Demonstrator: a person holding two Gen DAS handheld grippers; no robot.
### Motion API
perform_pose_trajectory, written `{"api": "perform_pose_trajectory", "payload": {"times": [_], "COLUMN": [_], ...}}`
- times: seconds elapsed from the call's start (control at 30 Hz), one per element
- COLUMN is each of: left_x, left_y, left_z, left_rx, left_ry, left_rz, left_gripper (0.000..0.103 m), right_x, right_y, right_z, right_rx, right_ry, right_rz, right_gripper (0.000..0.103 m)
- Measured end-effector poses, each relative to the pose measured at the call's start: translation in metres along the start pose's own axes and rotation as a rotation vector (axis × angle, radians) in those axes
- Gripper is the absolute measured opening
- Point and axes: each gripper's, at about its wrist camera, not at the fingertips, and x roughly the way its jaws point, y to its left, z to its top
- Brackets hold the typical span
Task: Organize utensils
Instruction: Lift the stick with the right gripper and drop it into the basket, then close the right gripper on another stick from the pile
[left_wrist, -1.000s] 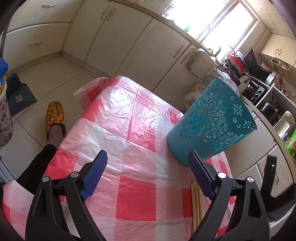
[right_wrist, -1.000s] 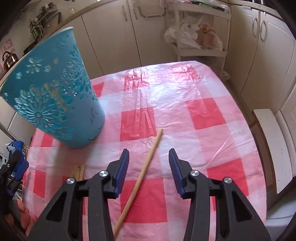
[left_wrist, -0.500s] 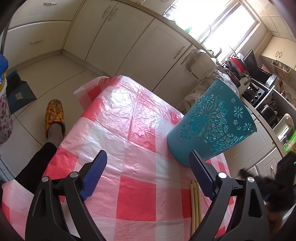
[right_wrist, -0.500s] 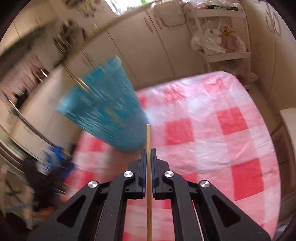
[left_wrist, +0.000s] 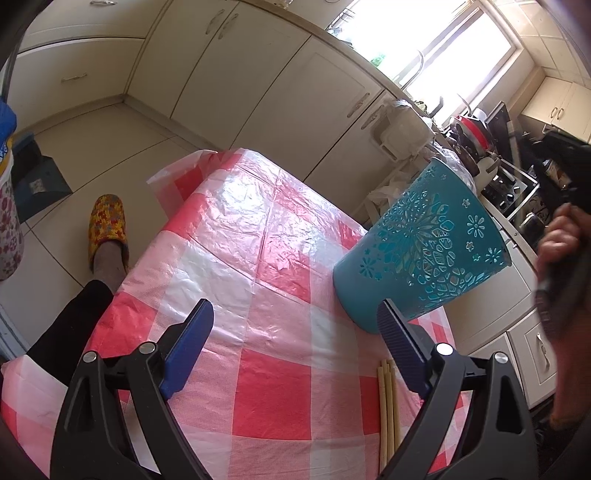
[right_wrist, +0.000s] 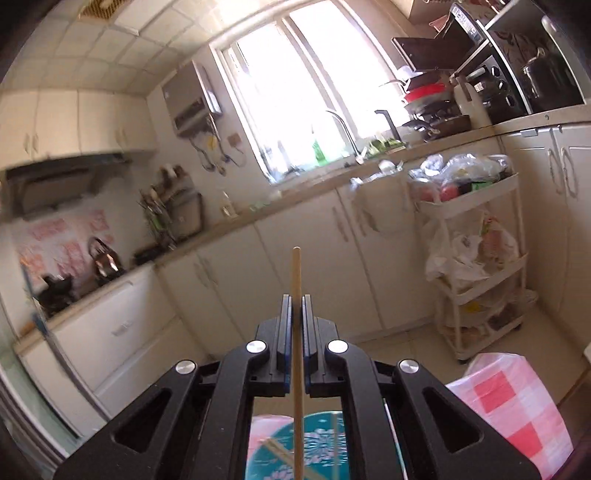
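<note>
A teal cut-out holder (left_wrist: 424, 254) stands on the red-and-white checked tablecloth (left_wrist: 258, 258). My left gripper (left_wrist: 295, 328) is open and empty, low over the cloth, left of the holder. Loose wooden chopsticks (left_wrist: 388, 402) lie on the cloth by its right finger. My right gripper (right_wrist: 294, 306) is shut on a wooden chopstick (right_wrist: 296, 273), held upright, pointing up. Below it, through the gripper frame, I see the holder's open top (right_wrist: 317, 450) with chopsticks inside. The right hand and gripper show at the right edge of the left wrist view (left_wrist: 565, 236).
Cream kitchen cabinets (left_wrist: 258, 81) run behind the table, with a window and sink above. A white trolley (right_wrist: 476, 266) with bags stands to the right. A leg in a yellow slipper (left_wrist: 107, 229) is by the table's left side.
My right gripper closed on the chopstick that lay on the cloth, lifted it and tipped it upright above the holder. My left gripper has stayed in place, open.
</note>
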Motion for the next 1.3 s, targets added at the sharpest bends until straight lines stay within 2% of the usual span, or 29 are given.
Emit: {"api": "perform_pose_trajectory", "payload": {"times": [0.07, 0.1, 0.13, 0.2, 0.37, 0.43, 0.47, 0.53, 0.67, 0.9, 1.03, 1.13, 1.3], "left_x": [0.000, 0.000, 0.000, -0.001, -0.002, -0.002, -0.002, -0.002, -0.002, -0.001, -0.001, -0.002, -0.001], "left_y": [0.001, 0.001, 0.002, 0.002, 0.005, 0.004, 0.003, 0.000, -0.006, -0.006, -0.005, -0.005, -0.005], "left_z": [0.000, 0.000, 0.000, 0.000, 0.001, 0.001, 0.001, 0.000, 0.000, 0.000, 0.000, -0.001, 0.000], "left_rx": [-0.003, -0.004, -0.007, -0.012, -0.023, -0.020, -0.015, 0.001, 0.031, 0.032, 0.032, 0.032, 0.034], "left_ry": [0.000, 0.000, -0.002, -0.007, -0.008, -0.010, -0.011, -0.014, -0.015, -0.009, -0.010, -0.011, -0.009], "left_rz": [-0.007, -0.009, -0.011, -0.011, -0.005, -0.002, 0.001, 0.009, 0.028, 0.036, 0.031, 0.030, 0.032], "left_gripper": [0.086, 0.086, 0.086, 0.087, 0.087, 0.087, 0.087, 0.087, 0.087, 0.087, 0.087, 0.087, 0.087], "right_x": [0.015, 0.018, 0.015, 0.010, -0.038, -0.063, -0.075, -0.082, -0.090, -0.076, -0.072, -0.074, -0.078], "right_y": [-0.007, -0.011, -0.013, -0.026, -0.052, -0.056, -0.060, -0.066, -0.082, -0.072, -0.062, -0.064, -0.081], "right_z": [-0.012, -0.017, -0.023, -0.027, -0.058, -0.091, -0.107, -0.143, -0.186, -0.216, -0.223, -0.221, -0.217], "right_rx": [-0.013, -0.016, -0.024, -0.017, -0.002, -0.035, -0.052, -0.098, -0.065, -0.138, -0.181, -0.173, -0.062], "right_ry": [0.076, 0.105, 0.123, 0.140, 0.232, 0.332, 0.355, 0.511, 0.622, 0.699, 0.700, 0.700, 0.704], "right_rz": [-0.015, -0.016, -0.018, -0.004, 0.037, 0.034, 0.030, 0.006, -0.007, -0.007, -0.015, -0.008, 0.028], "right_gripper": [0.006, 0.011, 0.020, 0.024, 0.024, 0.026, 0.026, 0.020, 0.019, 0.019, 0.012, 0.006, 0.006]}}
